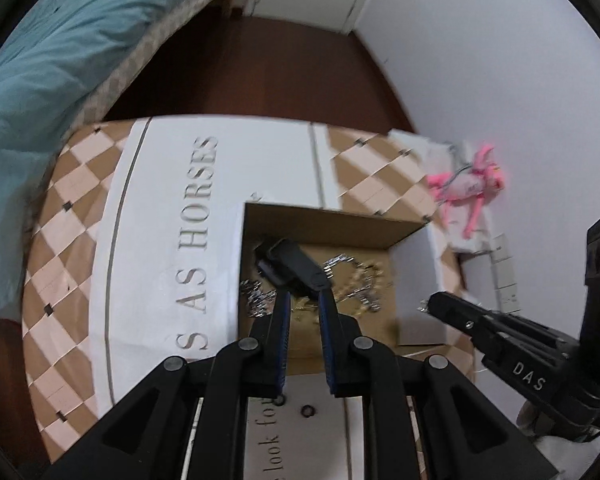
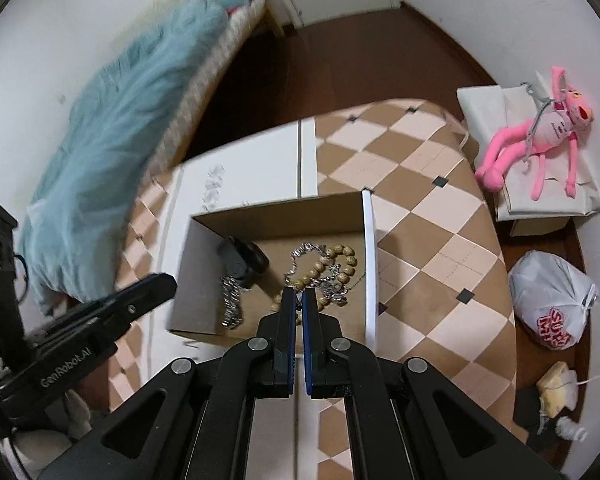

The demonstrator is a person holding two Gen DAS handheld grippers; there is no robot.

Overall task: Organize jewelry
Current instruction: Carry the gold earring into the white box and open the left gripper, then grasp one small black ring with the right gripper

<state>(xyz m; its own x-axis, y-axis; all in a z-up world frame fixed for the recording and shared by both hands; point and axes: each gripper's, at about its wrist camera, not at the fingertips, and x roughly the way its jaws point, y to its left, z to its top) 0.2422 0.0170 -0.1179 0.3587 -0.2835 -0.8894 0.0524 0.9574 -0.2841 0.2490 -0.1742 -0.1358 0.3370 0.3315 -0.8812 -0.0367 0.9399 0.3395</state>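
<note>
My left gripper (image 1: 304,292) pinches a black watch (image 1: 288,266) over the cardboard box (image 2: 276,216); my right gripper (image 2: 299,298) is pressed together, perhaps on a thin chain. The wooden bead bracelet (image 2: 340,264) lies just ahead of the right, nearer it.

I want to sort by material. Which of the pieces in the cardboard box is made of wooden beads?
The tan beaded bracelet, lying toward the right side of the cardboard box. The silver chain on the left is shiny metal links, and the black piece is dark and solid.
</note>
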